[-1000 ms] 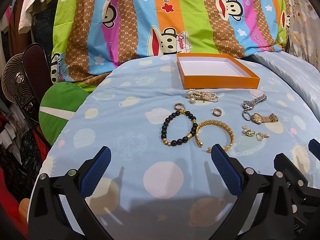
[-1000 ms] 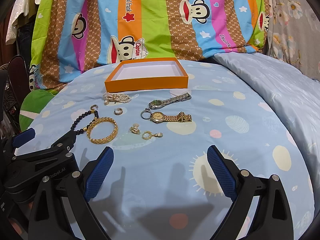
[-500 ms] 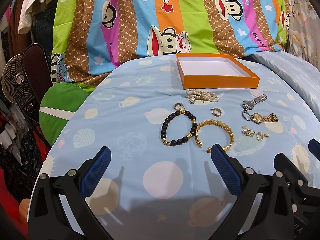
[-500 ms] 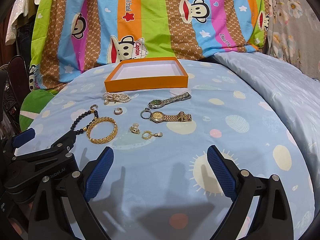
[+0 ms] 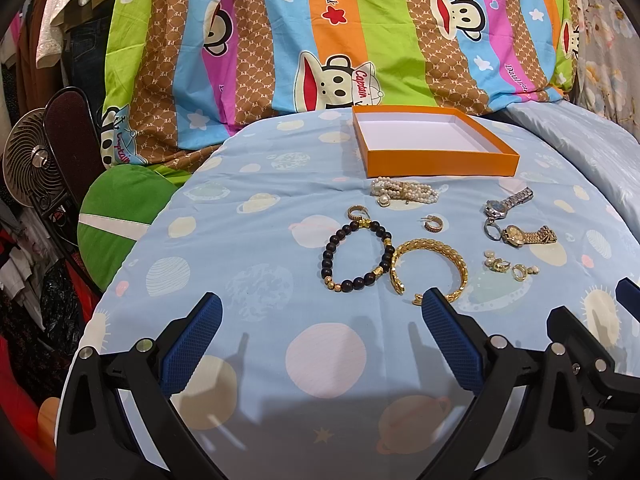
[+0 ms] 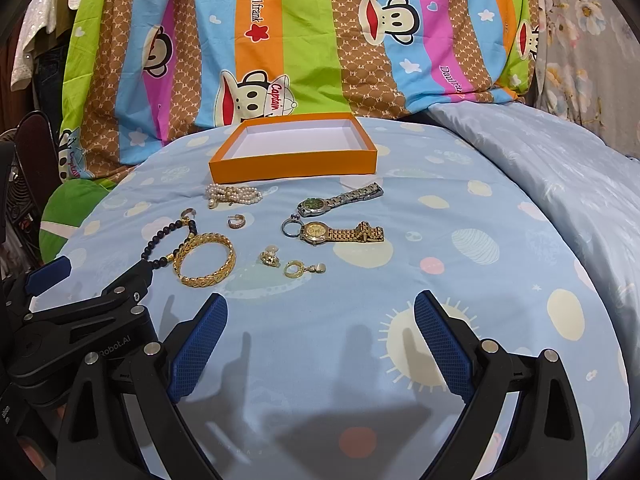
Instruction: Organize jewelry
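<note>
An empty orange box (image 5: pixel 436 168) (image 6: pixel 294 166) with a white inside sits at the back of the blue bedsheet. In front of it lie a pearl bracelet (image 5: pixel 404 191) (image 6: pixel 232 194), a dark bead bracelet (image 5: pixel 356 256) (image 6: pixel 168 242), a gold bangle (image 5: pixel 430 270) (image 6: pixel 206 260), a silver watch (image 5: pixel 506 204) (image 6: pixel 340 200), a gold watch (image 5: pixel 528 235) (image 6: pixel 340 233), hoop earrings (image 5: pixel 432 224) (image 6: pixel 238 221) and small gold earrings (image 5: pixel 510 268) (image 6: pixel 294 265). My left gripper (image 5: pixel 320 314) and right gripper (image 6: pixel 320 312) both hover open near the front, nothing between their fingers.
A striped cartoon quilt (image 5: pixel 340 40) rises behind the box. A pale blue duvet (image 6: pixel 560 168) lies at the right. Left of the bed stand a green cushion (image 5: pixel 116 216), a fan (image 5: pixel 32 168) and hanging clothes (image 5: pixel 48 20).
</note>
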The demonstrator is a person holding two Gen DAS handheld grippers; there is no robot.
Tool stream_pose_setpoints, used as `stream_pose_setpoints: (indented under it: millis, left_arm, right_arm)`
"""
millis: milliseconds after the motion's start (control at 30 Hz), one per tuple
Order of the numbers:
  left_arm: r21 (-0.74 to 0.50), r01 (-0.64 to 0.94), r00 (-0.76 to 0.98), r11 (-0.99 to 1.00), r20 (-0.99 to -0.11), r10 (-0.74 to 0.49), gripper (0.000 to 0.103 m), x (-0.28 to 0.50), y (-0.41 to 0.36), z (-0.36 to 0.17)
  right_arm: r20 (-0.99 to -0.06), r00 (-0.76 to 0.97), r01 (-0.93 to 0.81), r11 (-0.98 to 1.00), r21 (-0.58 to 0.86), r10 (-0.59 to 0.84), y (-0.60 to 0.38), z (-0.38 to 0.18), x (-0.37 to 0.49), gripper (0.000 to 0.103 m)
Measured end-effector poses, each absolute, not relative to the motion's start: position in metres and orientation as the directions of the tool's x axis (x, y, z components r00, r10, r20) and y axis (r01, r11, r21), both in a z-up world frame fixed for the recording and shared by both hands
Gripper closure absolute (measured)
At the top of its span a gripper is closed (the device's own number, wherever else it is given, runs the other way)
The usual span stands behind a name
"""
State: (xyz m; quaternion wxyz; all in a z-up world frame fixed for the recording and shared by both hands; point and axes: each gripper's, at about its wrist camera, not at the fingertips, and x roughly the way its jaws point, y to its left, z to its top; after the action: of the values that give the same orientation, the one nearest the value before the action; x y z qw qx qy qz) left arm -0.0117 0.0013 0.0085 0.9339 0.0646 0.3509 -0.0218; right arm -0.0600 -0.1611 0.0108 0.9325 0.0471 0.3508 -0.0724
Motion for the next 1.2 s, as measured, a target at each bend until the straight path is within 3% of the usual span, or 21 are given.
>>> stream_pose_setpoints:
  millis: [500, 933, 1200]
  left_arm:
    - [0.098, 0.094, 0.748, 0.991, -0.664, -0.006, 0.005, -0.011, -0.001, 0.005]
    - [0.016, 0.070, 0.712, 0.997, -0.701, -0.039, 0.005, -0.008, 0.035, 0.004]
    - [-0.021, 0.179, 0.698, 0.984, -0.702, -0.142, 0.005, -0.006, 0.017, 0.011]
  right_arm:
    - [-0.671, 0.738, 0.159, 0.986, 0.059, -0.079, -0.162, 0.006, -0.060, 0.010]
    - [-0.700, 0.714, 0.104, 0.990, 0.098, -0.006, -0.176, 0.006, -0.047, 0.010]
    - [-0.705, 0.709, 0.142, 0.985, 0.096, -0.034, -0.196, 0.007, -0.030, 0.010]
